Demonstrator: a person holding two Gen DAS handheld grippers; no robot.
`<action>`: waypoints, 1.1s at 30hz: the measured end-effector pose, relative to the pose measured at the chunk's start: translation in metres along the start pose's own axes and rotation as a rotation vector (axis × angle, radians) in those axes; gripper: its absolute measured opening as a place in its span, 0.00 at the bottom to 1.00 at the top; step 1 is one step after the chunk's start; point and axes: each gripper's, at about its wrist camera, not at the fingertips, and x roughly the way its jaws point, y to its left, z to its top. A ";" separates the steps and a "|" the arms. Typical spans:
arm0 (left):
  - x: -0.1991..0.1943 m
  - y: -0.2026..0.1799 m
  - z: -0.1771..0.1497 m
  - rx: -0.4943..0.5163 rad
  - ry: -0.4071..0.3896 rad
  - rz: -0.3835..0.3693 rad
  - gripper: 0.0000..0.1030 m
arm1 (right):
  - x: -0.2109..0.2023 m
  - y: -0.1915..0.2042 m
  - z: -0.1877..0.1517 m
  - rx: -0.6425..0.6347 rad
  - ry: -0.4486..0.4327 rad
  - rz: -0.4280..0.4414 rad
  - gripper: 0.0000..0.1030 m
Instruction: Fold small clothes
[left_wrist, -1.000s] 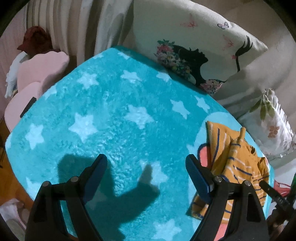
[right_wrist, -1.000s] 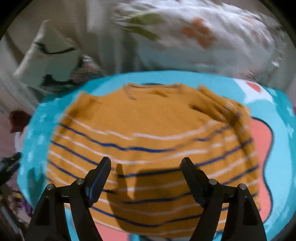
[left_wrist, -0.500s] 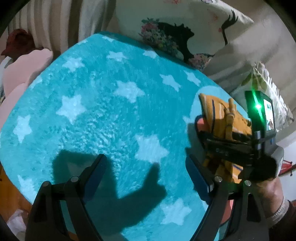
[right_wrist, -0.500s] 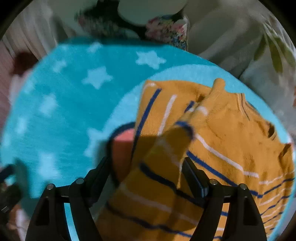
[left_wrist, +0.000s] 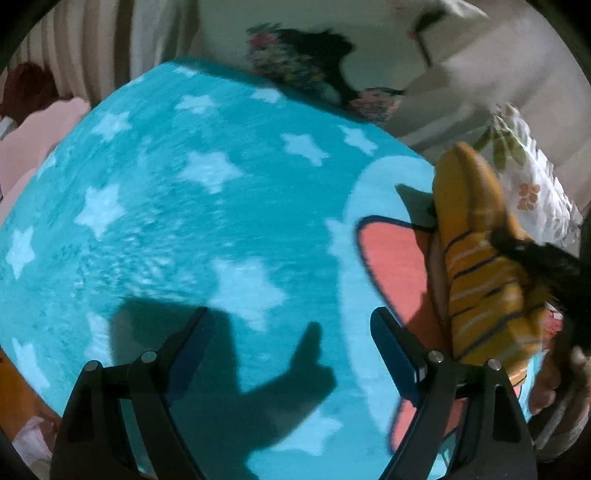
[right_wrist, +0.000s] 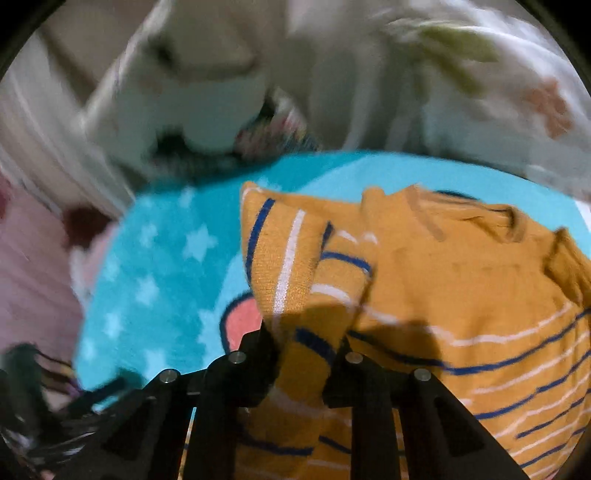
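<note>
A small orange sweater with blue and white stripes (right_wrist: 461, 295) lies on the turquoise star blanket (left_wrist: 184, 221). My right gripper (right_wrist: 306, 347) is shut on a bunched fold of the sweater's left side and lifts it. In the left wrist view the sweater (left_wrist: 476, 266) stands raised at the right edge, with the right gripper (left_wrist: 535, 254) on it as a dark blur. My left gripper (left_wrist: 291, 339) is open and empty over bare blanket, left of the sweater.
White printed pillows (left_wrist: 332, 55) line the far edge of the blanket, and a floral one (left_wrist: 532, 184) sits at the right. Pink cushions (left_wrist: 40, 136) lie beyond the left edge. A pink patch (left_wrist: 395, 266) is printed on the blanket by the sweater.
My right gripper went from open above the sweater to shut on its left part, and has lifted the fabric. The left gripper stayed open and shifted slightly over the blanket.
</note>
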 end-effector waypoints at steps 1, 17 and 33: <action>-0.007 -0.016 0.000 0.010 -0.016 0.007 0.83 | -0.015 -0.016 0.000 0.030 -0.027 0.025 0.20; 0.003 -0.211 -0.048 0.213 -0.016 -0.052 0.83 | -0.102 -0.285 -0.091 0.469 -0.092 0.113 0.20; 0.033 -0.283 -0.096 0.425 0.079 -0.069 0.83 | -0.138 -0.270 -0.070 0.339 -0.060 0.035 0.65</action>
